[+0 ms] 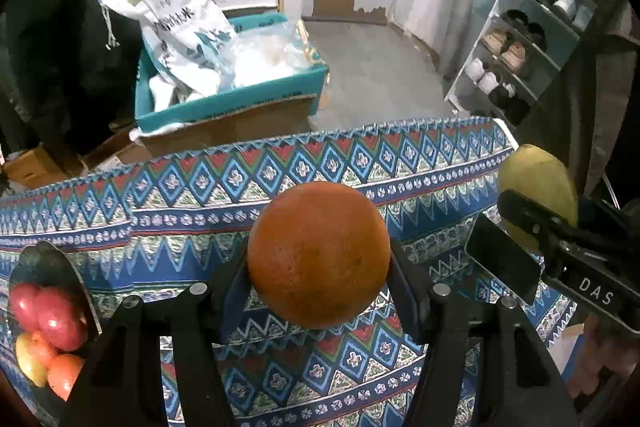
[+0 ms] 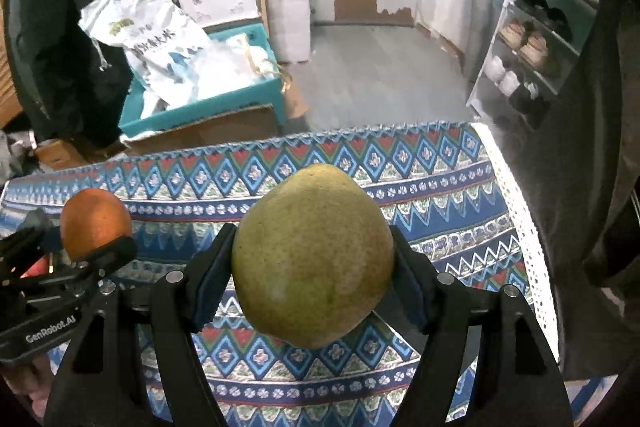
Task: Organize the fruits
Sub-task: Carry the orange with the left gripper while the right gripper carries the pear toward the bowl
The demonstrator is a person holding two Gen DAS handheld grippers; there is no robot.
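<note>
Above the patterned cloth (image 1: 304,379), left gripper (image 1: 319,267) jaws clamp an orange (image 1: 319,255), right gripper (image 2: 313,267) jaws clamp a pear (image 2: 313,255); bowl (image 1: 52,259) sits far left, cloth's edge (image 2: 520,227) close right.

The left gripper (image 1: 319,267) is held above the cloth, its two fingers (image 1: 232,279) spread wide and pressed against both sides of an orange (image 1: 319,254). The right gripper (image 2: 314,267) is held level beside it, its fingers (image 2: 412,287) likewise clamped on the flanks of a pear (image 2: 313,255). Both are pointed forward, close together; each is seen at the edge of the other's view.
</note>
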